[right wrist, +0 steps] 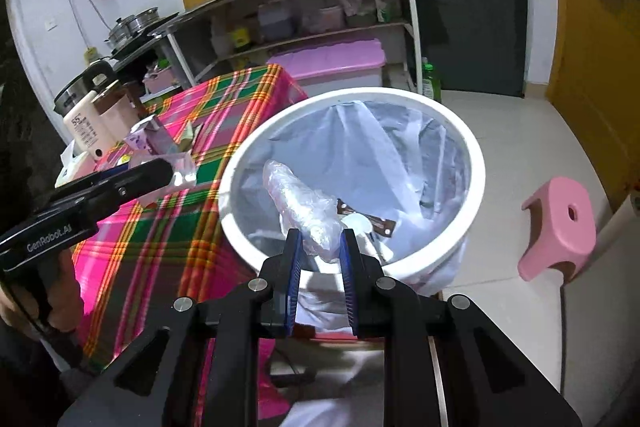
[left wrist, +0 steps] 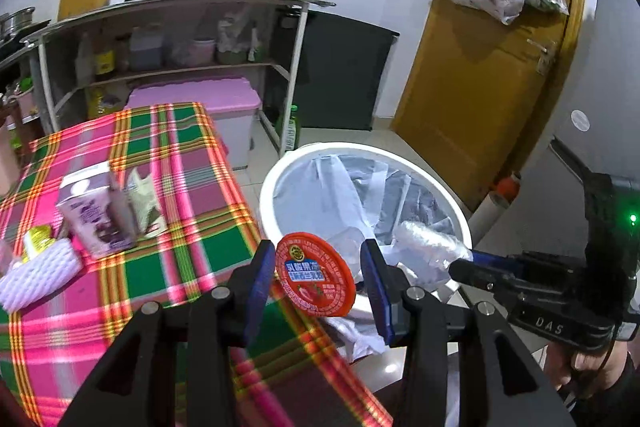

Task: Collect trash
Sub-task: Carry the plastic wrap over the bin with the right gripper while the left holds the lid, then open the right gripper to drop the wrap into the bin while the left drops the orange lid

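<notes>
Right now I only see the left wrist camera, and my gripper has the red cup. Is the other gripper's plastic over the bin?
Observer: Yes. The right gripper holds the clear plastic above the bin opening.
Operator: Is there trash in the bin?
Observer: A brown wrapper lies inside on the liner.
Operator: Is anything on the floor by it?
Observer: A pink stool stands beside the bin.
</notes>
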